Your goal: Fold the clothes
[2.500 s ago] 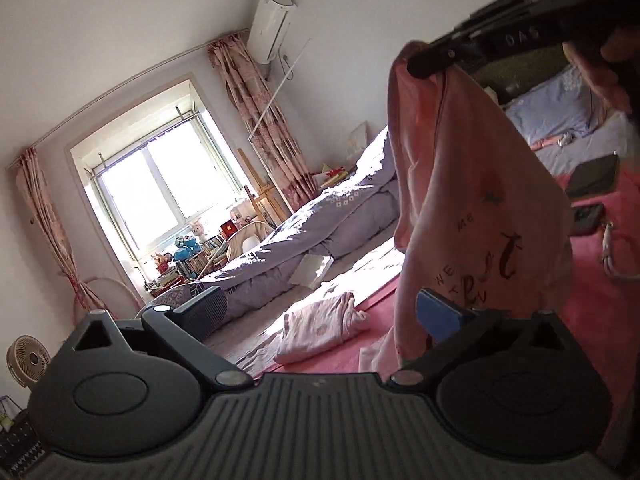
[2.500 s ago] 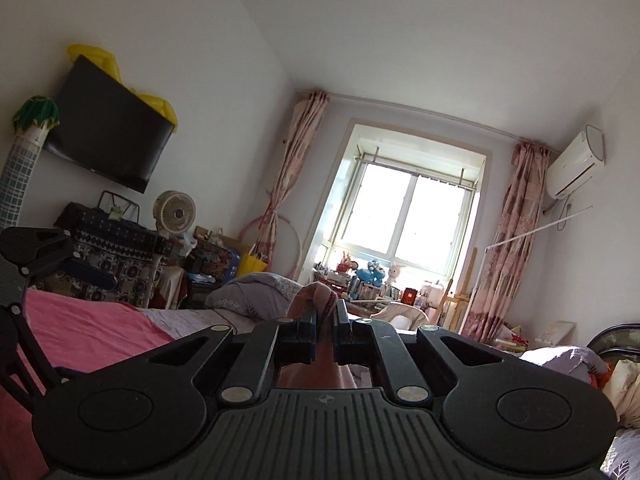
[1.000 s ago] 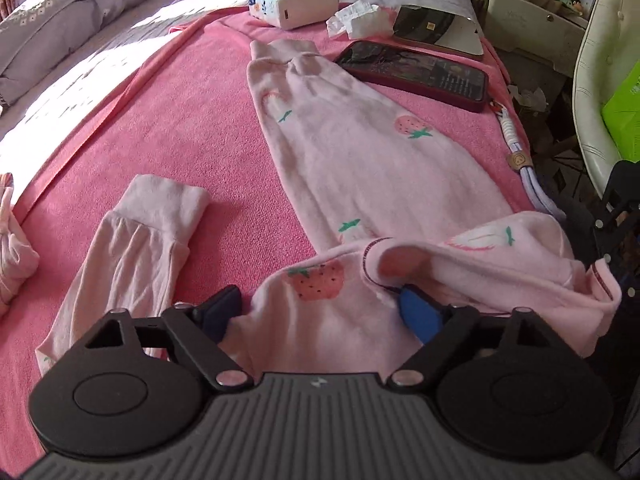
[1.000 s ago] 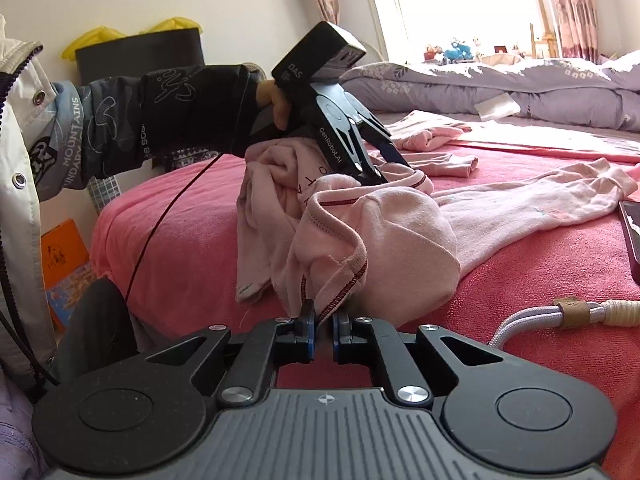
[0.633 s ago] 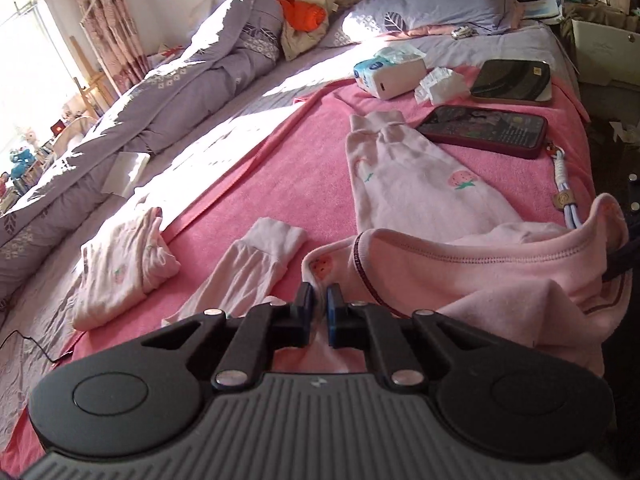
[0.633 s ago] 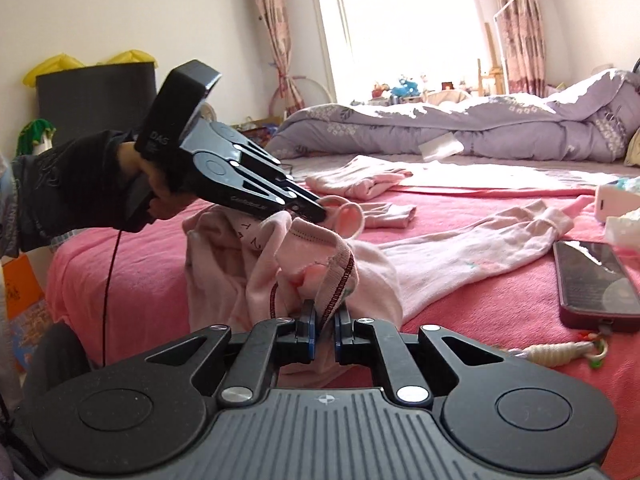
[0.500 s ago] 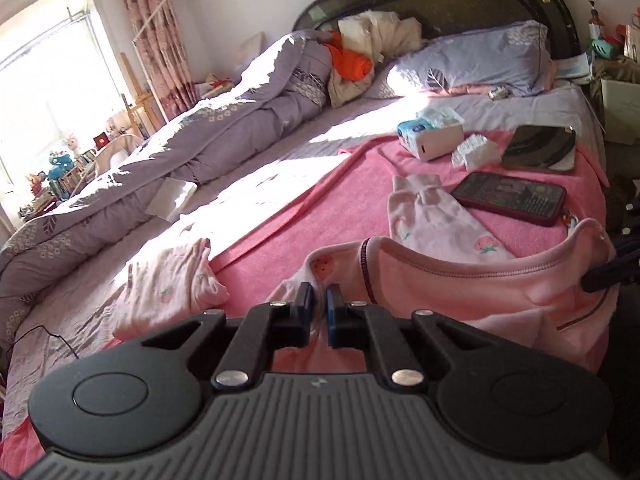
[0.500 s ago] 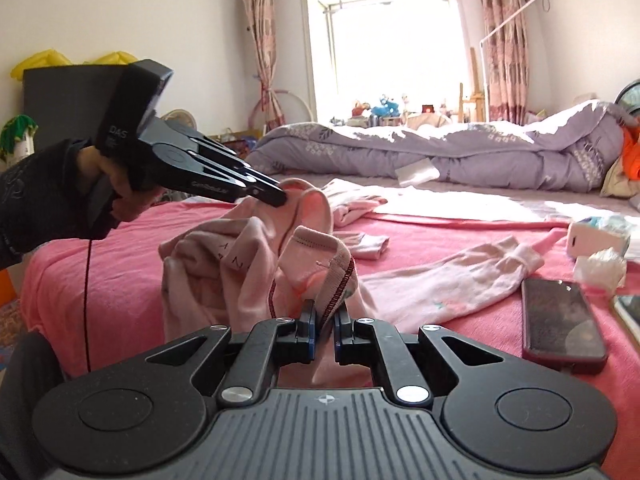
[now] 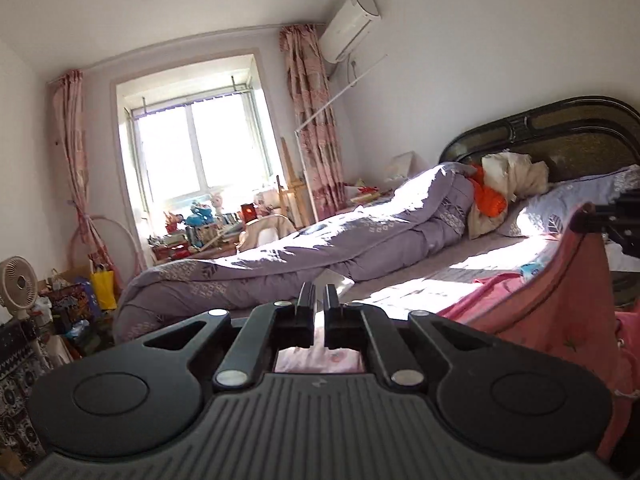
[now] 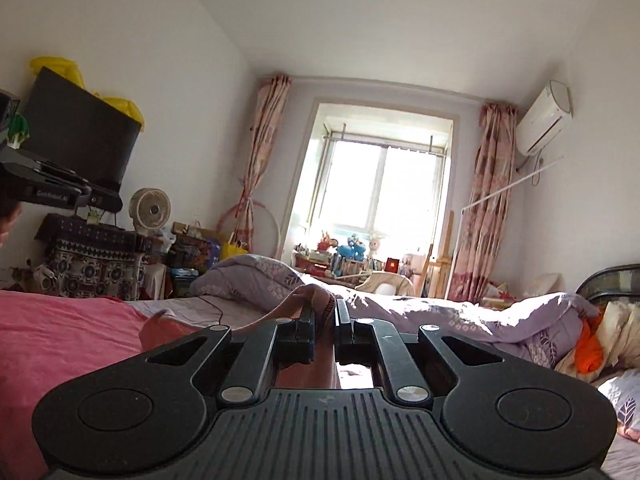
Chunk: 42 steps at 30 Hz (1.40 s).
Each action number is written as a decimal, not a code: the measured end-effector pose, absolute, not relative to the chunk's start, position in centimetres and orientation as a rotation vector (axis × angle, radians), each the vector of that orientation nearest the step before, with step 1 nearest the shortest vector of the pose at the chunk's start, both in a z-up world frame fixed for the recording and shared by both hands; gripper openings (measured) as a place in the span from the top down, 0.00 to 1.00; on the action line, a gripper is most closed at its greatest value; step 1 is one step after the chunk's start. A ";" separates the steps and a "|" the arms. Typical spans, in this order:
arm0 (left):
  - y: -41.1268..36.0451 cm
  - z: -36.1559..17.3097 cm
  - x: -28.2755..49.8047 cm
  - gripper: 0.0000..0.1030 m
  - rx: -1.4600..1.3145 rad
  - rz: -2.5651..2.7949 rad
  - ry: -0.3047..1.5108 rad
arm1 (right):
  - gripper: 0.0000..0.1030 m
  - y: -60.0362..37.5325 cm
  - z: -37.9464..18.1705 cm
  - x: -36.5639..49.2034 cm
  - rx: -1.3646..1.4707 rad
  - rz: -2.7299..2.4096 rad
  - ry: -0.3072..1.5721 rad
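Right wrist view: right gripper (image 10: 326, 322) is pinching the pink garment (image 10: 316, 300); left gripper (image 9: 316, 312), nearly shut, is seemingly gripping its hem, which risks slipping.

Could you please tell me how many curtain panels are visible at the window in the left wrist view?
2. One curtain hangs left of the window, tied back low down. The other curtain hangs to its right, below the air conditioner. None seem hidden.

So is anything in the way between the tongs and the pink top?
Nothing visible is. The right tongs are shut on the pink top, and the left tongs look shut on it too, with fabric showing just beneath them.
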<state>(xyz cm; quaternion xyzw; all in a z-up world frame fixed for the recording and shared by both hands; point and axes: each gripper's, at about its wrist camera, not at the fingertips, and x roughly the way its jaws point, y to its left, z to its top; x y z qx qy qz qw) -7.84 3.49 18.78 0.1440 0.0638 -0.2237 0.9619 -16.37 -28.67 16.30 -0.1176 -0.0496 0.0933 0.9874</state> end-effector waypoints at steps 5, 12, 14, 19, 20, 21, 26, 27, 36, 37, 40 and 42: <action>0.8 13.3 -4.9 0.40 0.380 -0.606 0.256 | 0.90 -27.0 16.4 -18.8 -0.405 0.221 -0.114; -3.4 8.7 1.6 0.25 0.433 -0.846 0.366 | 0.90 -26.8 8.4 -21.4 -0.526 0.312 0.159; -5.5 7.6 3.6 0.22 0.469 -0.889 0.397 | 0.90 -27.1 6.0 -21.6 -0.490 0.329 0.242; -11.9 3.5 8.8 0.24 0.589 -0.983 0.606 | 0.90 -29.1 3.1 -20.3 -0.353 0.334 0.315; -12.6 2.7 9.4 0.23 0.602 -1.005 0.644 | 0.90 -29.9 2.7 -20.1 -0.331 0.332 0.320; -13.1 2.0 9.8 0.24 0.596 -1.016 0.687 | 0.90 -30.7 2.3 -20.0 -0.310 0.329 0.325; -13.2 -0.2 10.6 0.51 0.469 -1.011 0.845 | 0.90 -32.9 0.9 -19.8 -0.241 0.331 0.349; -12.9 -0.2 10.4 0.53 0.439 -1.007 0.849 | 0.90 -33.2 0.8 -19.8 -0.226 0.331 0.349; -8.2 6.1 6.8 0.95 0.193 -0.813 0.626 | 0.90 -33.3 2.1 -19.8 -0.213 0.215 0.298; -7.7 7.4 6.2 0.95 0.176 -0.785 0.581 | 0.90 -33.1 2.5 -19.8 -0.226 0.186 0.288; -5.7 11.5 4.0 0.95 0.133 -0.726 0.442 | 0.90 -31.9 4.5 -19.3 -0.334 0.056 0.218; -4.5 14.1 2.2 0.95 0.130 -0.682 0.359 | 0.90 -31.3 6.4 -18.9 -0.381 -0.011 0.151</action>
